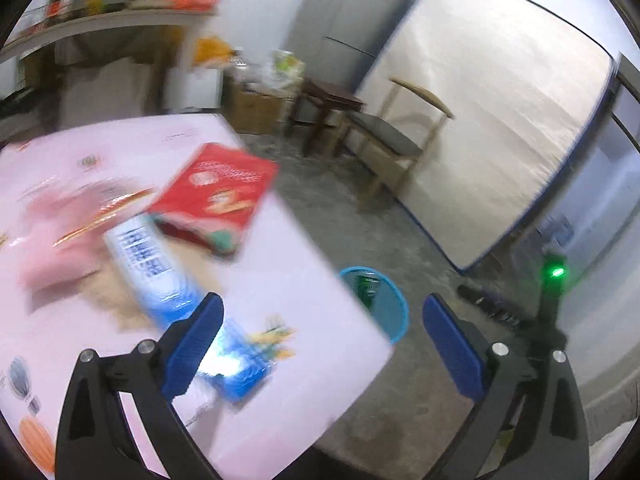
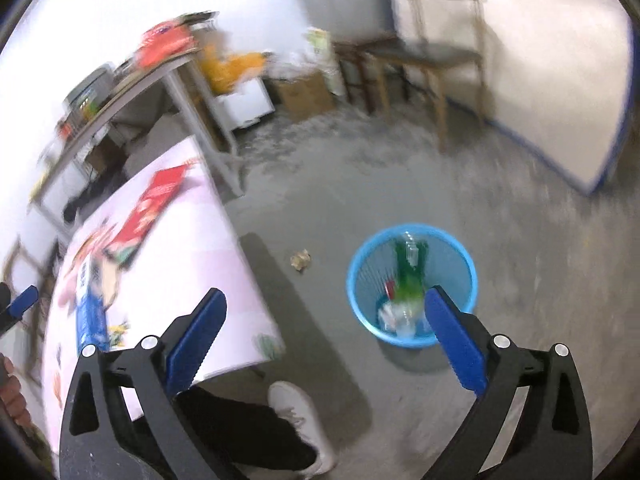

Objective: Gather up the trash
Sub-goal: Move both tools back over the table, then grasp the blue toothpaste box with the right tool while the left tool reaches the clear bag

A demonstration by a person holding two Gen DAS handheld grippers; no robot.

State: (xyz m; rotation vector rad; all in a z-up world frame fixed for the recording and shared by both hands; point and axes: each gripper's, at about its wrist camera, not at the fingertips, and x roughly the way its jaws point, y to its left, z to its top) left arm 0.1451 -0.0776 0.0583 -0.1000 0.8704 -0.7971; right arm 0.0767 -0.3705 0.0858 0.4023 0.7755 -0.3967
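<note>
A blue mesh waste bin (image 2: 412, 284) stands on the grey floor; inside it lie a green bottle (image 2: 410, 272) and clear plastic scraps. My right gripper (image 2: 324, 316) hangs open above the floor, left of the bin, with nothing between its fingers. My left gripper (image 1: 320, 320) is open and empty over the corner of the pink-clothed table (image 1: 300, 360). On the table lie a red box (image 1: 216, 196), a blue-and-white bottle (image 1: 154, 268), a blue packet (image 1: 244, 364) and a pink wrapper (image 1: 60, 240). The bin (image 1: 380, 304) shows past the table edge. A crumpled scrap (image 2: 301, 260) lies on the floor.
A wooden chair (image 1: 396, 144) and a dark stool (image 1: 328, 108) stand by a leaning mattress (image 1: 500, 128). A cluttered shelf (image 1: 112, 12), cardboard boxes (image 2: 304, 92) and a white cabinet line the far wall. A person's leg and white shoe (image 2: 296, 416) are under my right gripper.
</note>
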